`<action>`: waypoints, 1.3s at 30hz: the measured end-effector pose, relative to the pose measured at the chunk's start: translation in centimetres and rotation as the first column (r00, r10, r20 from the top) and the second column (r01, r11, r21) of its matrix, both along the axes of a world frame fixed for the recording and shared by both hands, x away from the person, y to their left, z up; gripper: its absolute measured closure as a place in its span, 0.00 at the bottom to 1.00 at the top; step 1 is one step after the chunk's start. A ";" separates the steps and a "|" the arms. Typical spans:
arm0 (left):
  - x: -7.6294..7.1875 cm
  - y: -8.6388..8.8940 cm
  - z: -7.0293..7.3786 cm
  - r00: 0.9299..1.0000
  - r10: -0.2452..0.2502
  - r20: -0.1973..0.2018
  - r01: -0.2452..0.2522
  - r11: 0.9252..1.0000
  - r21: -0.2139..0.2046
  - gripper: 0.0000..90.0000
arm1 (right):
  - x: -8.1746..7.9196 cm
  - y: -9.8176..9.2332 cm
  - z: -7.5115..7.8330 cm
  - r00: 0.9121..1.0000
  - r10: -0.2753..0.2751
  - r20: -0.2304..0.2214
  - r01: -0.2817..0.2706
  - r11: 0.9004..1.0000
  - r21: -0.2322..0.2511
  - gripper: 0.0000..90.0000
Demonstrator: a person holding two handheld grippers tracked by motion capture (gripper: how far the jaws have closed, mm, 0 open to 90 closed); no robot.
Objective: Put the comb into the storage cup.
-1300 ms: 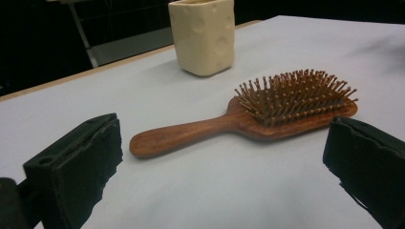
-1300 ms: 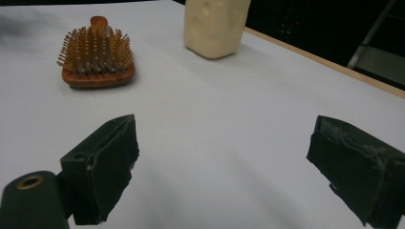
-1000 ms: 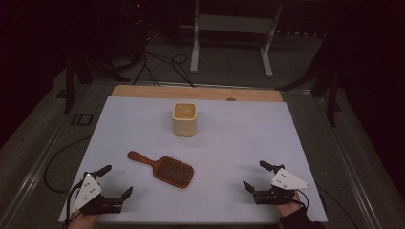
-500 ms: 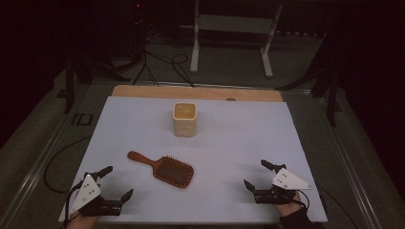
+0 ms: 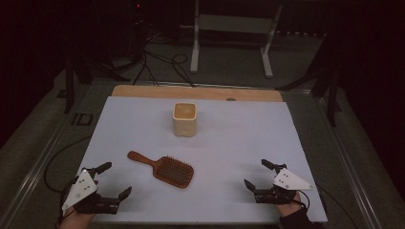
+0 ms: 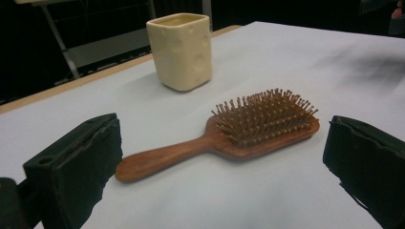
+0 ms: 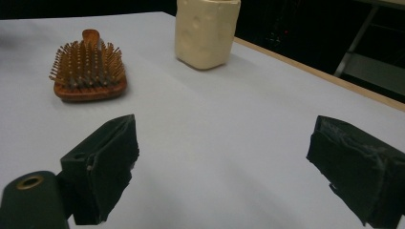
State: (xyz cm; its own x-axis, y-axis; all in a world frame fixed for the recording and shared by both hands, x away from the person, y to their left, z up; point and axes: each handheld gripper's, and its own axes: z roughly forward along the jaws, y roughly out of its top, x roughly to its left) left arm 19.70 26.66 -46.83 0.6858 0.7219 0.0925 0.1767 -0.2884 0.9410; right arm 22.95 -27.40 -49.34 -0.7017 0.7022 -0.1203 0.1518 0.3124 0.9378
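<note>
– Where do the two grippers stand?

– In the high view the left gripper (image 5: 113, 180) sits at about 7 o'clock on the pale blue-white table sheet (image 5: 239, 138), near its front edge, jaws spread wide with nothing between them. The right gripper (image 5: 258, 174) is at about 5 o'clock, jaws also wide apart and empty. Each carries a grey three-cornered plate on top, and the person's hands hold them from the bottom edge.

– And the thing nearest them?

– A brown wooden paddle hairbrush with upright bristles (image 5: 165, 168) lies flat on the sheet between the two grippers, nearer the left one, apart from both. Its handle points toward 10 o'clock, its bristled head toward 4 o'clock. In the left gripper view the hairbrush (image 6: 239, 131) lies just ahead of the open jaws, handle end closest to the left-hand jaw.

– Anything farther out?

– A cream, square-sided cup with a dimpled surface (image 5: 185, 119) stands upright at 12 o'clock from the brush, well apart from it, toward the far side of the sheet. The right gripper view shows the cup (image 7: 206, 32) beyond the brush head (image 7: 88, 71). Behind the sheet runs a strip of bare light wooden tabletop (image 5: 196, 93).
</note>
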 end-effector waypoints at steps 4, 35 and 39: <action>0.2 0.2 1.4 1.000 0.003 0.017 -0.003 1.000 -0.006 0.00 | -0.1 0.0 0.2 1.000 0.006 0.010 -0.007 1.000 0.013 0.10; 7.0 -1.0 7.5 0.993 -0.055 -0.101 0.058 0.998 0.025 0.00 | -0.1 0.1 0.1 1.000 0.014 0.001 -0.014 1.000 0.021 0.10; 8.1 -1.3 7.4 0.992 -0.063 -0.108 0.068 0.997 0.047 0.00 | -0.1 0.1 0.1 1.000 0.015 0.001 -0.015 1.000 0.021 0.10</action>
